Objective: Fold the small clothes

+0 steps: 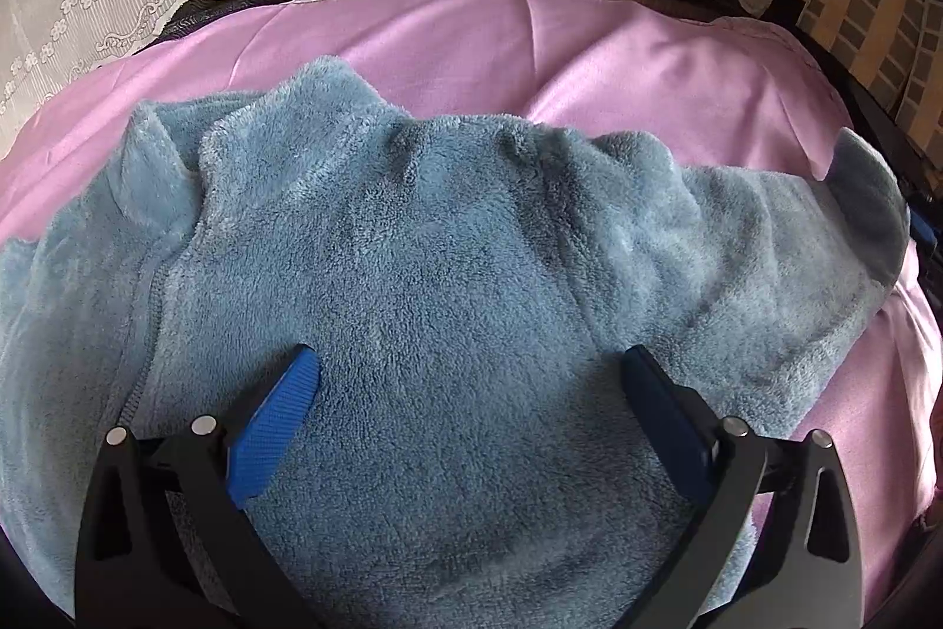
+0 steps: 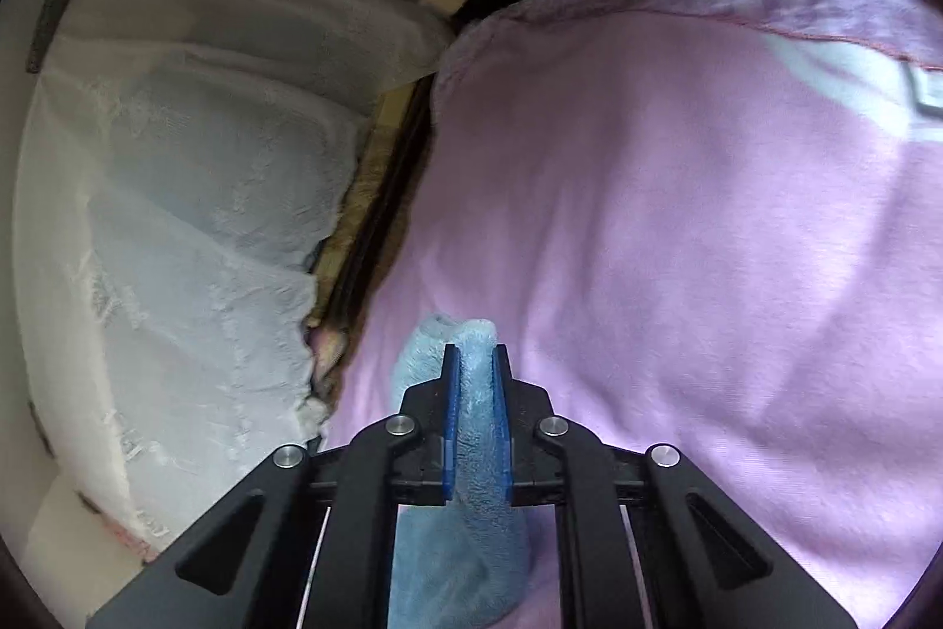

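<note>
Pinched a fold of the blue fleece garment in the right hand-held gripper to carry it over, with the left hand-held gripper spread wide above the garment's middle on the pink sheet.

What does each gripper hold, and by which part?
The right gripper pinches an edge fold of the blue fleece garment. The left gripper holds nothing.
</note>
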`<action>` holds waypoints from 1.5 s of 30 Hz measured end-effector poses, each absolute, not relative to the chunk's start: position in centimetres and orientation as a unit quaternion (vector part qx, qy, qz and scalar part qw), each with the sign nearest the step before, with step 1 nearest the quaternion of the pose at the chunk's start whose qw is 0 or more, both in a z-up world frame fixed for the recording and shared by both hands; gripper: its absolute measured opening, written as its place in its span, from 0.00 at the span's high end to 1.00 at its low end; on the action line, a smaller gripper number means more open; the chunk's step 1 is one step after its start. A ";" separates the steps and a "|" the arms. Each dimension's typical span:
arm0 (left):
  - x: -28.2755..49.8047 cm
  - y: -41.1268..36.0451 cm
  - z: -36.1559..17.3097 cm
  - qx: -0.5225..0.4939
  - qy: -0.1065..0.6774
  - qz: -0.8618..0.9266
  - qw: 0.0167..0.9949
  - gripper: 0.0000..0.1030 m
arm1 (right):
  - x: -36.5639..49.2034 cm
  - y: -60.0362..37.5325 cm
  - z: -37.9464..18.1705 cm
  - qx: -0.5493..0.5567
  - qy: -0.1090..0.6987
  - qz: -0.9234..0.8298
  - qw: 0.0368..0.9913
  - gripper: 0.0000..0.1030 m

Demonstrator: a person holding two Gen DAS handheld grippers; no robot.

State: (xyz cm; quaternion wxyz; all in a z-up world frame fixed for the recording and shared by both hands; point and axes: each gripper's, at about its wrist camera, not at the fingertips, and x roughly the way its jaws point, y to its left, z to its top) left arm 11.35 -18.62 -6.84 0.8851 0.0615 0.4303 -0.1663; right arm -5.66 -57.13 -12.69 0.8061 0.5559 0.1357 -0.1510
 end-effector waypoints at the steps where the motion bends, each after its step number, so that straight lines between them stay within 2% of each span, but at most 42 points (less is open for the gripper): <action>1: 11.4 -18.6 -6.8 0.060 0.431 -0.167 0.885 0.04 | -6.1 -57.3 -13.1 0.562 0.138 -0.166 0.799 0.69; 2: 11.4 -18.5 -6.9 0.059 0.431 -0.168 0.885 0.04 | -6.7 -57.6 -13.7 0.579 0.135 -0.173 0.785 0.61; 5: 11.4 -18.5 -6.9 0.060 0.431 -0.168 0.885 0.04 | -7.4 -57.8 -14.9 0.612 0.125 -0.157 0.765 0.64; 13: 11.5 -18.5 -6.9 0.062 0.431 -0.167 0.885 0.04 | -4.8 -57.4 -15.3 0.599 0.155 -0.141 0.773 0.65; 14: 11.4 -18.5 -6.9 0.062 0.431 -0.167 0.885 0.04 | -4.5 -57.5 -15.4 0.601 0.153 -0.134 0.773 0.73; 15: 11.5 -18.5 -6.9 0.061 0.431 -0.167 0.885 0.04 | -4.5 -57.7 -15.6 0.608 0.144 -0.127 0.770 0.89; 16: 11.5 -18.5 -6.9 0.060 0.431 -0.167 0.885 0.04 | -4.7 -57.7 -15.7 0.614 0.131 -0.125 0.768 0.92; 19: 11.5 -18.4 -6.8 0.057 0.430 -0.168 0.885 0.04 | -6.1 -57.3 -14.1 0.598 0.095 -0.132 0.785 0.92; 23: 11.6 -18.0 -6.6 0.048 0.428 -0.168 0.887 0.04 | -6.8 -55.4 -9.6 0.525 0.077 -0.140 0.836 0.92; 33: 14.0 -14.9 -4.7 0.008 0.438 -0.130 0.889 0.04 | -2.9 -45.3 -1.0 0.324 0.129 -0.103 0.931 0.92; 40: 16.2 -9.0 -2.6 -0.019 0.438 -0.112 0.892 0.04 | 1.7 -32.5 1.9 0.212 0.182 -0.012 0.960 0.92; 45: 16.7 -4.3 -2.1 -0.054 0.442 -0.134 0.885 0.04 | 5.8 -22.8 1.6 0.163 0.221 0.061 0.960 0.92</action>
